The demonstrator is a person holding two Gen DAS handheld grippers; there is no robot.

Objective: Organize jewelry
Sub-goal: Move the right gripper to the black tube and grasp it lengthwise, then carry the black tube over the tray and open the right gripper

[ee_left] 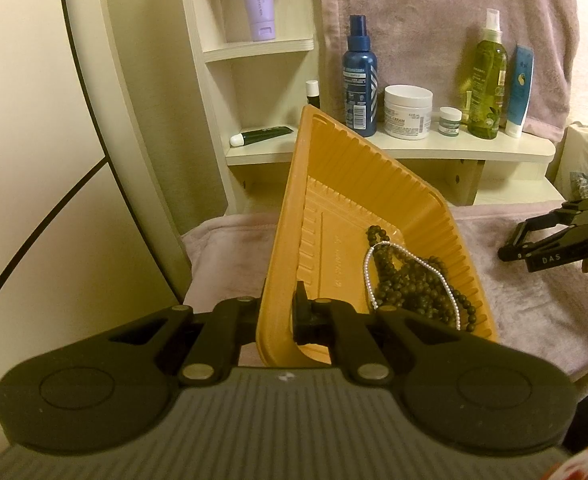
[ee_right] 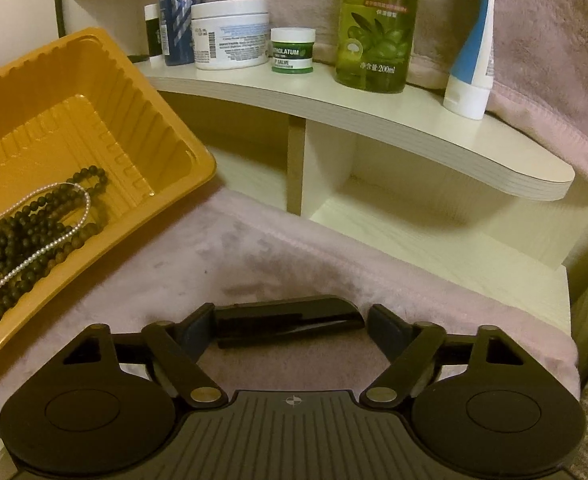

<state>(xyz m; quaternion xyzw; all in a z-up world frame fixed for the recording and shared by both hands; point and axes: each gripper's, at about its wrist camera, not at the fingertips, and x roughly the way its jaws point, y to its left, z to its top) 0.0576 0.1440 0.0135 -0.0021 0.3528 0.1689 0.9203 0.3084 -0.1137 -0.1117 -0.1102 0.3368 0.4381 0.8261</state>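
Observation:
My left gripper (ee_left: 279, 312) is shut on the near rim of an orange plastic tray (ee_left: 334, 184) and holds it tilted steeply. Inside the tray lie a dark bead necklace (ee_left: 414, 284) and a white pearl strand (ee_left: 370, 276), slid to its lower side. The tray (ee_right: 105, 80), the dark beads (ee_right: 33, 224) and the pearls (ee_right: 41, 248) also show at the left of the right wrist view. My right gripper (ee_right: 289, 320) is open, with a glossy black object (ee_right: 289, 316) lying between its fingers on the pink cloth; it shows at the right edge of the left wrist view (ee_left: 510, 250).
A pink plush cloth (ee_right: 253, 248) covers the surface. Behind is a cream shelf (ee_right: 374, 120) with a blue spray bottle (ee_left: 360, 76), a white cream jar (ee_left: 408, 110), a small green-label jar (ee_right: 293, 50), an olive bottle (ee_right: 378, 24) and a blue-white tube (ee_right: 474, 40). Shelf compartments stand behind.

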